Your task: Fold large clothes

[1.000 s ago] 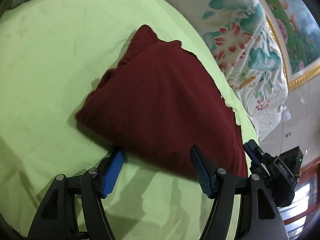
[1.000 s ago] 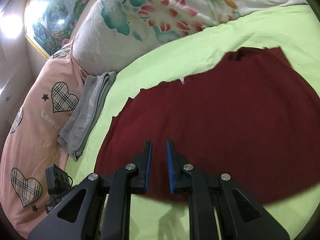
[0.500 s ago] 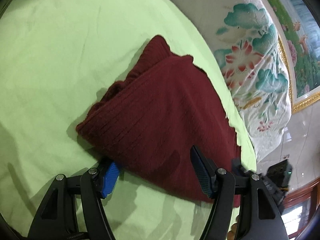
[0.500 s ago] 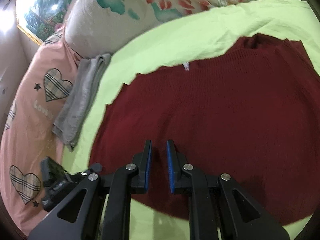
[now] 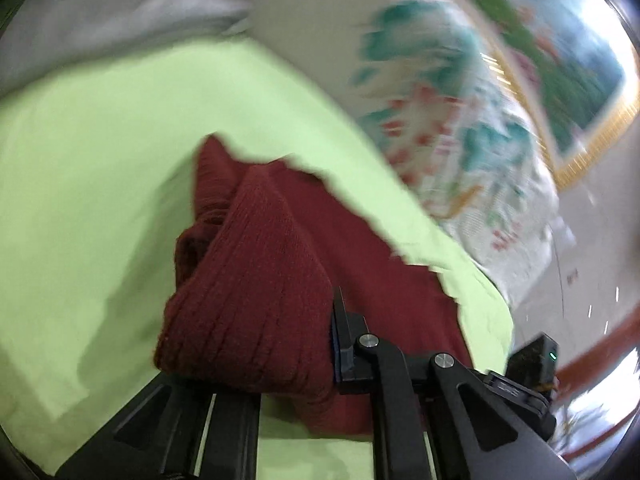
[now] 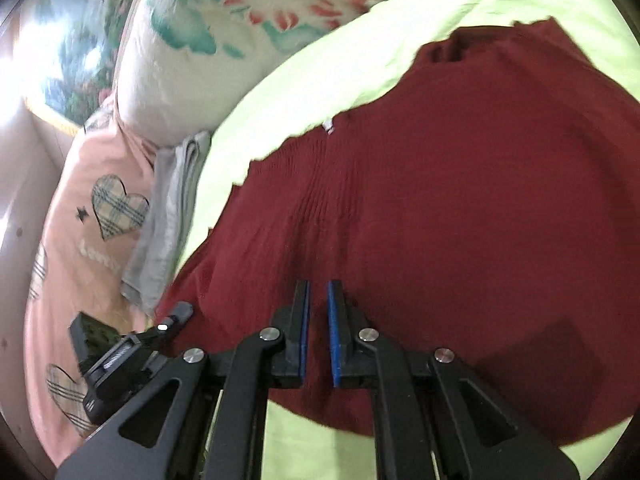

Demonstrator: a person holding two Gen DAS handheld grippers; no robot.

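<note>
The left gripper (image 5: 280, 344) had its jaws wrapped around a thick bunched fold of the dark red ribbed knit sweater (image 5: 256, 280). Only the right-hand finger (image 5: 342, 340) with its blue pad showed, pressed against the fabric; the other lay hidden beneath the raised fold, so the cloth filled the whole gap. The right gripper (image 6: 317, 332) had its jaws nearly together, a narrow slit left between the two blue pads (image 6: 333, 332), and whether any cloth was pinched between them could not be told. Its tips sat over the near hem of the same sweater (image 6: 460, 208), which lay spread across the pale green bedsheet (image 6: 320, 52). Past the sweater's far edge rested a white pillow printed with red and teal flowers (image 6: 248, 28). Off to the side lay a folded grey garment (image 6: 168, 216) against pink bedding with plaid hearts (image 6: 80, 240). The left wrist view was motion-blurred.
</note>
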